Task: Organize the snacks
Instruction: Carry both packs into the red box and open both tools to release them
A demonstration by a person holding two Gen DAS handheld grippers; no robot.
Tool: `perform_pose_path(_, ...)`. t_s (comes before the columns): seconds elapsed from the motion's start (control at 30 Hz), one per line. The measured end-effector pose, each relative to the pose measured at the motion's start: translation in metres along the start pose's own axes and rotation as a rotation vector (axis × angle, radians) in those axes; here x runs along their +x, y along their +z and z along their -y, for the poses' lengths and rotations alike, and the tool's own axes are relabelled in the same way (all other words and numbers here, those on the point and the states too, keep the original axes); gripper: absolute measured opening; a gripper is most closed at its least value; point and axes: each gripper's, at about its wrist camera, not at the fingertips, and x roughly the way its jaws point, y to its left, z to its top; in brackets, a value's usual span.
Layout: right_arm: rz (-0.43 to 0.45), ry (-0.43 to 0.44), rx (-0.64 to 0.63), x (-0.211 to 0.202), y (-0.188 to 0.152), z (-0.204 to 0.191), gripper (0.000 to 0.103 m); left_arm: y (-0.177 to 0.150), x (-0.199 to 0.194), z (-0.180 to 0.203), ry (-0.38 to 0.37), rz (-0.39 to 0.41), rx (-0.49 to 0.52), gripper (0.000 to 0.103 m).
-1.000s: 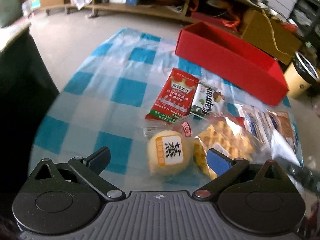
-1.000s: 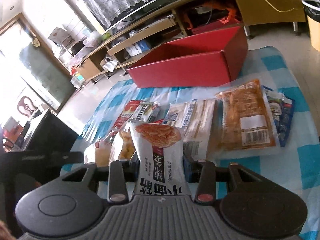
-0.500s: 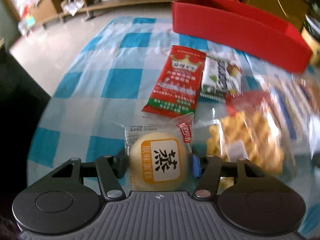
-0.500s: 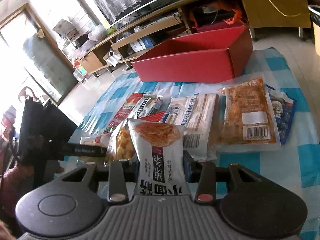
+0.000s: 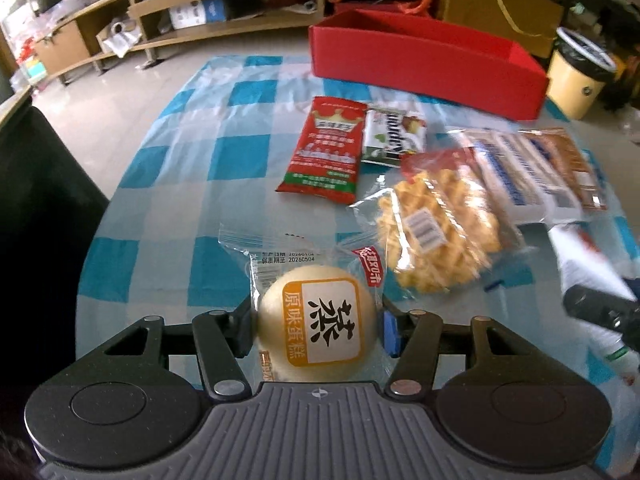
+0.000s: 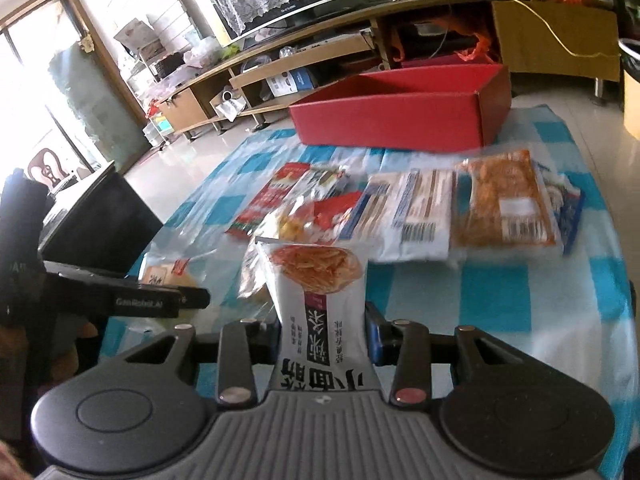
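My left gripper (image 5: 318, 330) is shut on a round yellow cake in a clear wrapper (image 5: 316, 322), held above the checked cloth (image 5: 180, 160). My right gripper (image 6: 322, 334) is shut on a white noodle-snack packet (image 6: 320, 296), held upright above the cloth (image 6: 480, 300). An open red box (image 5: 424, 60) stands at the far edge, also in the right wrist view (image 6: 400, 116). Loose snacks lie between: a red packet (image 5: 326, 156), a white-green wafer pack (image 5: 394, 138), a clear bag of yellow crisps (image 5: 436, 236), long white-blue packs (image 5: 516, 172).
An orange snack pack (image 6: 502, 200) and a blue packet (image 6: 566, 208) lie right of the long packs. A black object (image 5: 44, 200) borders the table's left side. A yellow bin (image 5: 580, 76) stands right of the box. Shelves line the back wall.
My left gripper closed on the round cake and lifted it off the cloth. My right gripper still holds the noodle packet and has risen a little.
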Motion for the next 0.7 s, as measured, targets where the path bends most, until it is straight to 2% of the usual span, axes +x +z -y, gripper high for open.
perform_pose_path(0.17,0.016,-0.03,0.013,-0.012,-0.001,-0.011,0.035,0.0,-0.01,0.002,-0.063,0.031,-0.002,0.065)
perform_pose_path(0.33,0.076,-0.055,0.003,-0.023,0.023,-0.012,0.035,0.019,-0.018,0.004,-0.094,0.081,0.001,0.065)
perform_pose_path(0.5,0.139,-0.076,-0.014,-0.02,0.063,-0.01,0.035,0.06,-0.015,0.011,-0.127,0.132,0.017,0.065)
perform_pose_path(0.7,0.204,-0.129,-0.065,0.0,0.13,-0.005,0.035,0.143,0.007,0.022,-0.135,0.216,0.053,0.065)
